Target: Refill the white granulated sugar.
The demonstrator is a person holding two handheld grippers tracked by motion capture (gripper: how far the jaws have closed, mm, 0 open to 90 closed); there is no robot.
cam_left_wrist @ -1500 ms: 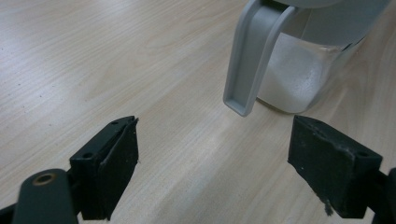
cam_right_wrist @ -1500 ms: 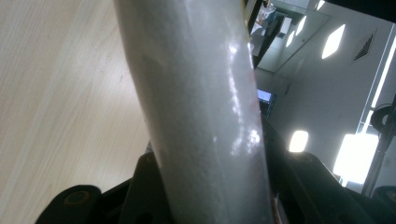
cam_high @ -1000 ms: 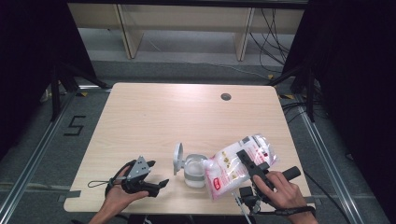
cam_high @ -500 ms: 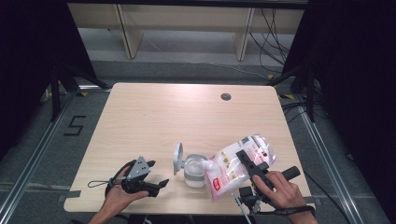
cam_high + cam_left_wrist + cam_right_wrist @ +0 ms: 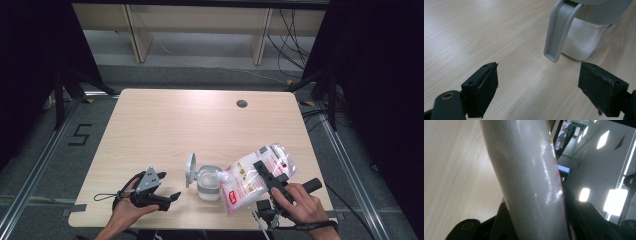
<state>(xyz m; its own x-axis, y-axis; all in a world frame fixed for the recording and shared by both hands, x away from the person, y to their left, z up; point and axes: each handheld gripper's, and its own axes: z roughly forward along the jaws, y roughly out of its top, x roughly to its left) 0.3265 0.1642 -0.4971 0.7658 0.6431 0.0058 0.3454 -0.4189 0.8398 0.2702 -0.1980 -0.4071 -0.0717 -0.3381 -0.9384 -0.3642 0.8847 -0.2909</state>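
Nothing is shifting noticeably since the earlier frames: both grippers and the objects are staying where they were. In the lower right of the high view, the right gripper (image 5: 265, 176) is clamping a clear plastic bag of white powder with red printing (image 5: 250, 180), tilting it over a clear glass jar with a grey flip-up lid (image 5: 207, 181) at lower centre. In the right gripper view the bag (image 5: 531, 182) is passing between the black jaws. The left gripper (image 5: 167, 198) is lying in the lower left hand (image 5: 127, 212), its jaws standing wide apart and pointing at the jar (image 5: 589, 32). The pale wooden table (image 5: 200, 125) is sitting on a grey floor, with wooden shelving (image 5: 200, 20) running across the top of the frame.
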